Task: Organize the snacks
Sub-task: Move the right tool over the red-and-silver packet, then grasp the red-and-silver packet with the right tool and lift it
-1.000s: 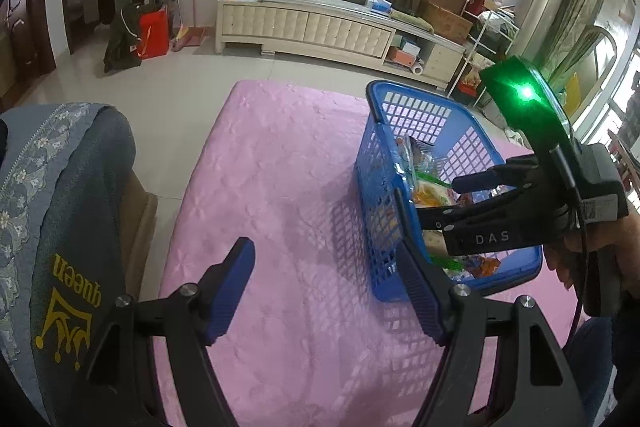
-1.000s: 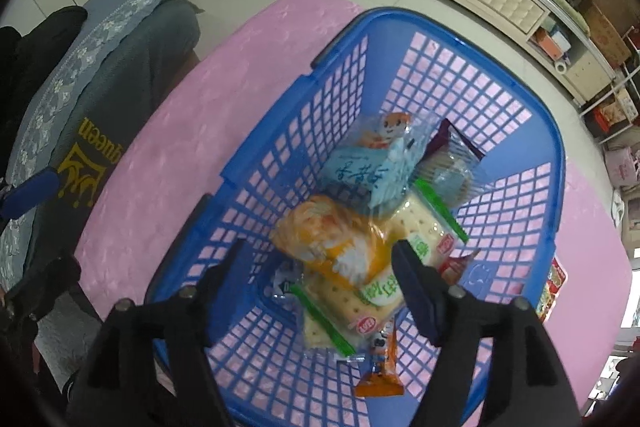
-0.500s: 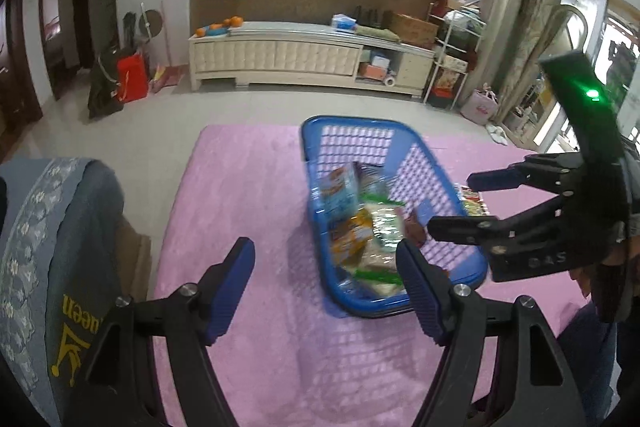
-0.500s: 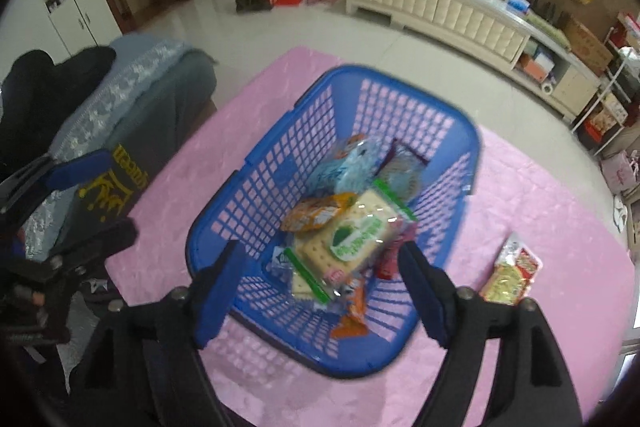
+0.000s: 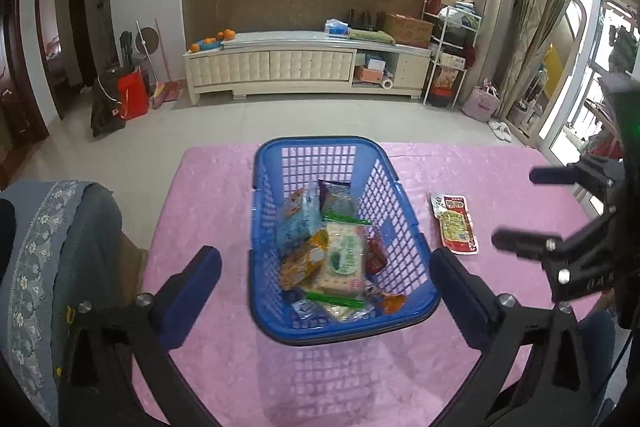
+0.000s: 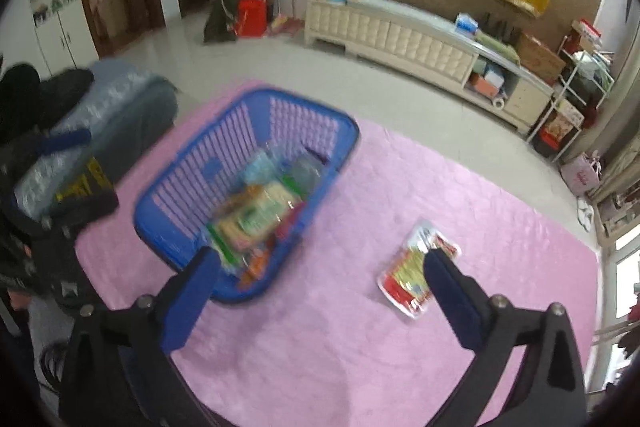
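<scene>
- On the pink bench, the big change from a second ago: both tools have pulled up and back from the blue basket, which looked huge in both views and now sits small with bench showing all round it
- left tool was only part-open a second ago, now its jaws are opening to full spread. Nothing between the pads, the basket just sits framed in the gap from above
- right tool same deal, jaws opening wide and empty. Its view is smeared, so it's mid-move, and it has swung off the basket toward the 3 o'clock side
- the basket holds the pile: a green-striped cracker pack on top, an orange bag at its 9 o'clock, a light blue bag at about 11, plus small bits at the near end I can't make out
- one straggler left: a red and yellow sachet lying flat on the bench at the basket's 3 o'clock, well clear of the rim. In the right view its edge is tucked behind that tool's right finger, so the tool is hanging over it but not lined up yet
- my read: the last drop is done, this is the reset. Sachet looks like the next grab, and it's thin and flat, so pinching it off the soft cover may be fiddly
</scene>
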`<state>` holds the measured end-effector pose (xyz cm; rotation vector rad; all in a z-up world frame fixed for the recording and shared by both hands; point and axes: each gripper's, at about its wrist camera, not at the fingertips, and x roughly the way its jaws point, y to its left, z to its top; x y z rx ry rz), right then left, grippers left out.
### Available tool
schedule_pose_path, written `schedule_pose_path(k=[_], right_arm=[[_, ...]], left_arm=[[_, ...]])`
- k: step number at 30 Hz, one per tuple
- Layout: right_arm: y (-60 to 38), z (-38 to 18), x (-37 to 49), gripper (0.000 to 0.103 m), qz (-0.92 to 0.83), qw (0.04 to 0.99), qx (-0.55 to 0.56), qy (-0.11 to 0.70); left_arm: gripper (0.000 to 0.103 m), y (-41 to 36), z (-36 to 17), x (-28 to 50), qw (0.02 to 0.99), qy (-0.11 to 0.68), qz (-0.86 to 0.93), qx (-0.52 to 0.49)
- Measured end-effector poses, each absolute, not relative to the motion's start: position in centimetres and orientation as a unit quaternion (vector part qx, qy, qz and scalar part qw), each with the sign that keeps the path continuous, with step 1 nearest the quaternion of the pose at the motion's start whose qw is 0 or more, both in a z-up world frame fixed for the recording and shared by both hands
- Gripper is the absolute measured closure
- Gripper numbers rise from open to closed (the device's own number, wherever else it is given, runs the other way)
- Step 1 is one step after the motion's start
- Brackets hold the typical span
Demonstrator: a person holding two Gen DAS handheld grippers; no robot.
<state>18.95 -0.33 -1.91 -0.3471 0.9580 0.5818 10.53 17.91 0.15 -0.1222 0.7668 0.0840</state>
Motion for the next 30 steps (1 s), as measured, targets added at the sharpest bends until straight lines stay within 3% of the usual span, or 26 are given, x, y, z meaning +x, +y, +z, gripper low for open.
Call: schedule_pose_path(k=[12,30], right_arm=[[-7.6,-4.5,23.3,0.000,0.202,0.838,-0.116,0.493],[-10.6,-14.1,32.6,0.000,0.158,0.762,0.011,0.628]], left_arm=[[0.000,13.3,-1.5,15.4,0.902,0.426,0.052,-0.037],[0.000,16.7,-5.4,21.6,0.853,0.507,0.097,-0.083]])
